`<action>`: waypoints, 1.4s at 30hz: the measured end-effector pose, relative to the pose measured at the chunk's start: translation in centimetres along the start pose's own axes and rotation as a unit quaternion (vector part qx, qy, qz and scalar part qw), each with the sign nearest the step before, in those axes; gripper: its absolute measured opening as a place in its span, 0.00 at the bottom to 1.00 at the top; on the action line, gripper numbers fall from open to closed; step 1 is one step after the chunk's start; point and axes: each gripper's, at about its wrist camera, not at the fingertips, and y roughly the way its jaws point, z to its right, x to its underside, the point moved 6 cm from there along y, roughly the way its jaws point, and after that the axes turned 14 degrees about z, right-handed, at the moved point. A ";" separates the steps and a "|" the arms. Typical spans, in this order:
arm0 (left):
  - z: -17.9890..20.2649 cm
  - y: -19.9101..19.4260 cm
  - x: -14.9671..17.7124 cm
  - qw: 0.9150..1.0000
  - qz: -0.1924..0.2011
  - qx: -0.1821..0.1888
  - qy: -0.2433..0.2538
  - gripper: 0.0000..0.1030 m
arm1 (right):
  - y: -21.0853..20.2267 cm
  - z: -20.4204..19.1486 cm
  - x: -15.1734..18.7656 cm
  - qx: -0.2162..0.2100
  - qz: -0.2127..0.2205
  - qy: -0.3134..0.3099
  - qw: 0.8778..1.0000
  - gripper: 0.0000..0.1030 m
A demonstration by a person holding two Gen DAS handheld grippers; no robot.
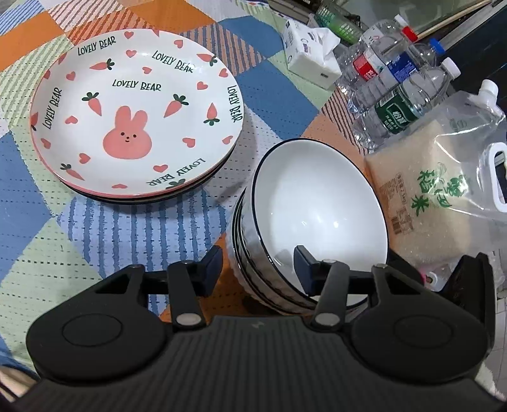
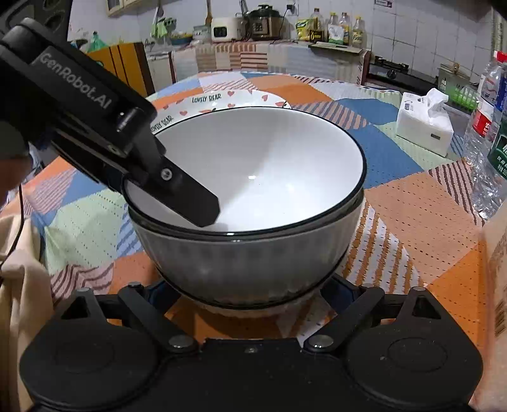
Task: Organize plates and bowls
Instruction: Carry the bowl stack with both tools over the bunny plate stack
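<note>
A stack of white bowls with black rims [image 1: 317,202] stands on the patchwork tablecloth; it also shows in the right wrist view [image 2: 253,196]. My left gripper [image 1: 258,266] is open and straddles the near rim of the top bowl, one finger [image 2: 190,199] inside it and one outside. My right gripper [image 2: 250,291] is open, its fingers spread either side of the lower part of the bowl stack, fingertips hidden behind it. A stack of plates topped by a pink rabbit "Lovely Bear" plate [image 1: 136,111] lies to the left of the bowls, and its rim shows behind the bowls [image 2: 221,101].
A bag of rice [image 1: 427,196] and several water bottles [image 1: 399,95] stand right of the bowls. A tissue box [image 1: 309,57] [image 2: 424,123] sits behind them. Kitchen counter with appliances [image 2: 253,25] lies beyond the table.
</note>
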 end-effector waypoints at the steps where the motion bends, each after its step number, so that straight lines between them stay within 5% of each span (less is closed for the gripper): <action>1: 0.0 0.1 0.1 1.000 0.004 0.002 0.000 0.42 | 0.1 0.1 0.1 -0.001 0.003 0.004 1.000 0.93; 27: -0.6 0.3 0.7 1.000 0.002 0.000 -0.009 0.39 | -0.7 -1.1 0.7 0.025 0.076 0.011 0.997 0.94; 42: 0.8 -5.9 -1.2 0.999 0.040 0.009 0.027 0.39 | -3.7 -3.0 -2.3 0.018 0.125 -0.021 0.992 0.93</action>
